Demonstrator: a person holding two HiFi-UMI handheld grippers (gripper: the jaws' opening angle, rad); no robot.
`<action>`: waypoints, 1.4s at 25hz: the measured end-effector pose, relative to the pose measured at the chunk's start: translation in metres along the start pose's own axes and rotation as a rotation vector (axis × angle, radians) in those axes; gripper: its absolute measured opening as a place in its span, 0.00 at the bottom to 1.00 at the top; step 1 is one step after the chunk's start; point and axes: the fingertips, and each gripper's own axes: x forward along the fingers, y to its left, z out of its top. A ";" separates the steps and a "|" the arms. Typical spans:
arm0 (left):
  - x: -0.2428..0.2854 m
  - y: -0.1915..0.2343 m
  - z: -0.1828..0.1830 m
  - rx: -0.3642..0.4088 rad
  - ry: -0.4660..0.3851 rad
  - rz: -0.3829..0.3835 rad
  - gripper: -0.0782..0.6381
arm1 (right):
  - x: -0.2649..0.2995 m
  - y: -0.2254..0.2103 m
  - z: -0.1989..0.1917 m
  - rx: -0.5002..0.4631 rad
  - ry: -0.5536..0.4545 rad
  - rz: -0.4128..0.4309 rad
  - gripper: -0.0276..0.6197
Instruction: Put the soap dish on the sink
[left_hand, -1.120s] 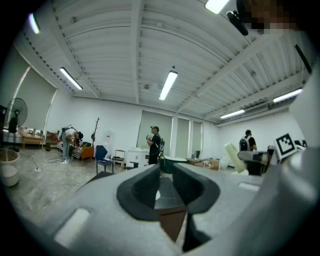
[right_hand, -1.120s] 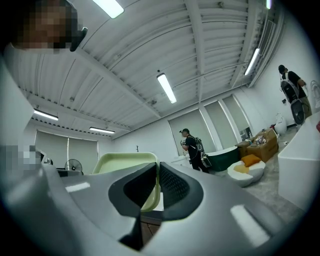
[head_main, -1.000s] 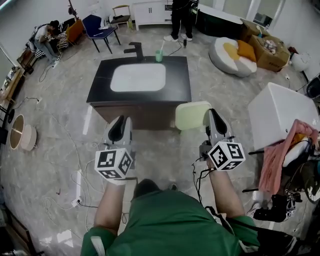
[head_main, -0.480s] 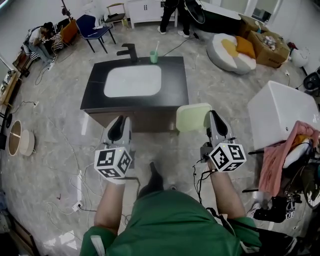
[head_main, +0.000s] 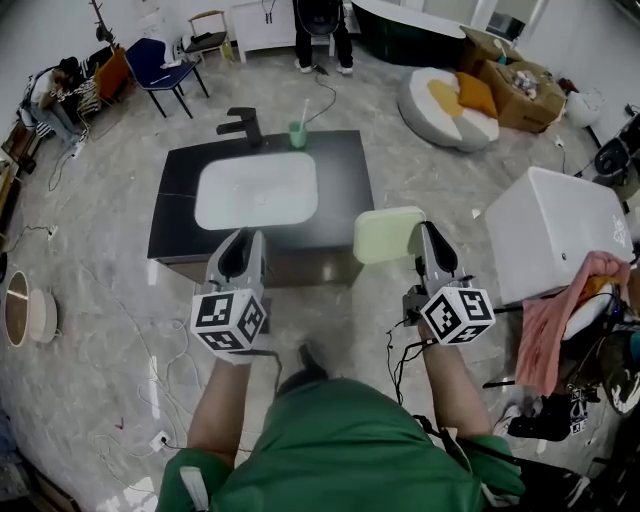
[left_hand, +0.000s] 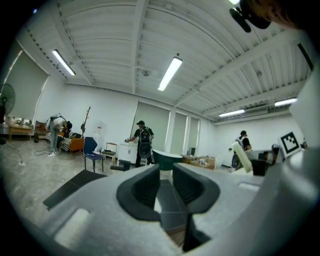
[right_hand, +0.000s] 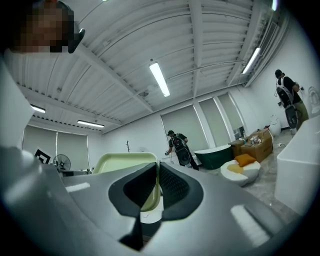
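The left gripper (head_main: 240, 243) is empty, with its jaws a little apart. The right gripper (head_main: 424, 234) is closed on one edge of the pale green soap dish (head_main: 386, 234) and holds it in the air. In the head view the dish overlaps the near right corner of the dark sink (head_main: 345, 190), and a black faucet (head_main: 243, 122) and a green cup (head_main: 297, 134) stand at its far edge.

Head cam steep down onto sink (head_main: 255, 190).

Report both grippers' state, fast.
Left gripper: open, empty.
Right gripper: shut on the pale green rectangular plastic soap dish.
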 end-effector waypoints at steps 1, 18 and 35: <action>0.008 0.008 0.001 -0.006 0.002 -0.006 0.21 | 0.009 0.001 -0.001 -0.001 0.003 -0.005 0.07; 0.095 0.103 -0.014 -0.111 0.037 -0.050 0.21 | 0.116 0.007 -0.026 0.013 0.066 -0.075 0.07; 0.205 0.118 0.037 -0.023 -0.009 0.043 0.21 | 0.259 -0.055 -0.009 0.087 0.049 0.060 0.07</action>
